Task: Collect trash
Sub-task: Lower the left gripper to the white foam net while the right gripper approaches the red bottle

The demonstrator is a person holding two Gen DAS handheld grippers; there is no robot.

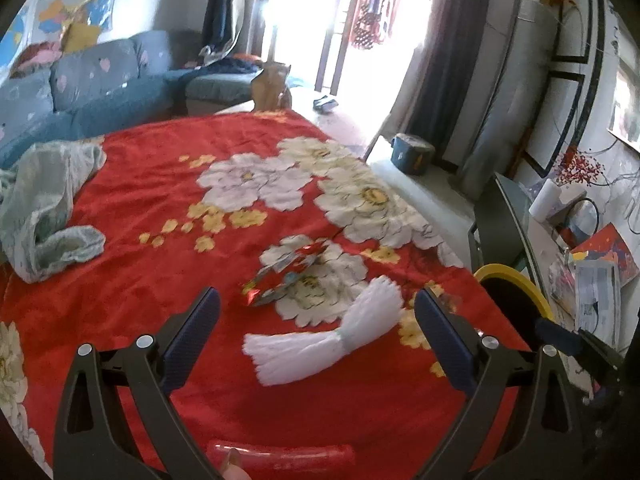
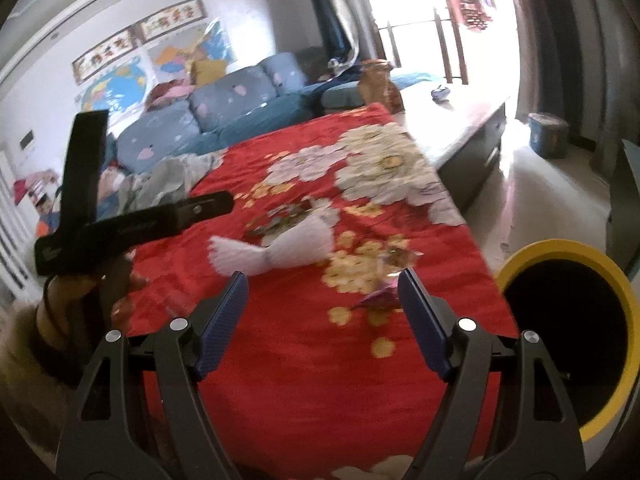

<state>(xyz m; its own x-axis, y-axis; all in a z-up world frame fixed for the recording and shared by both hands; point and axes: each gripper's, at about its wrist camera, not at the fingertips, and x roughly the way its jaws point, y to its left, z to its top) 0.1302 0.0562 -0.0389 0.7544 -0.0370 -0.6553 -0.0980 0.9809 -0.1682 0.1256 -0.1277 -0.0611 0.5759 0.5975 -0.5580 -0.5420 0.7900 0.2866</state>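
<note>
Both tools hang above a surface draped in a red flowered blanket (image 1: 168, 200), each with its jaws spread wide and nothing between them. The left tool (image 1: 318, 312) faces a white bundle of straws (image 1: 328, 340), bound at its middle and fanned at both ends, which lies flat on the blanket just ahead of the open jaws; the spread appears set to take the bundle across its narrow waist. Just beyond it lies a crumpled foil wrapper (image 1: 286, 276), near but apart from the bundle. The right tool (image 2: 322, 300) points at a small clear and purple wrapper (image 2: 390, 276) resting beside its right finger, near the blanket's right edge. A bin with a yellow rim (image 2: 560, 252) stands off that edge, mouth up and close to the trash, probably so that each piece needs only a short carry. A grey-green cloth (image 1: 48, 208) lies bunched at the far left, well apart from the trash. No piece is yet gripped, so collection appears to be at an early stage.
</note>
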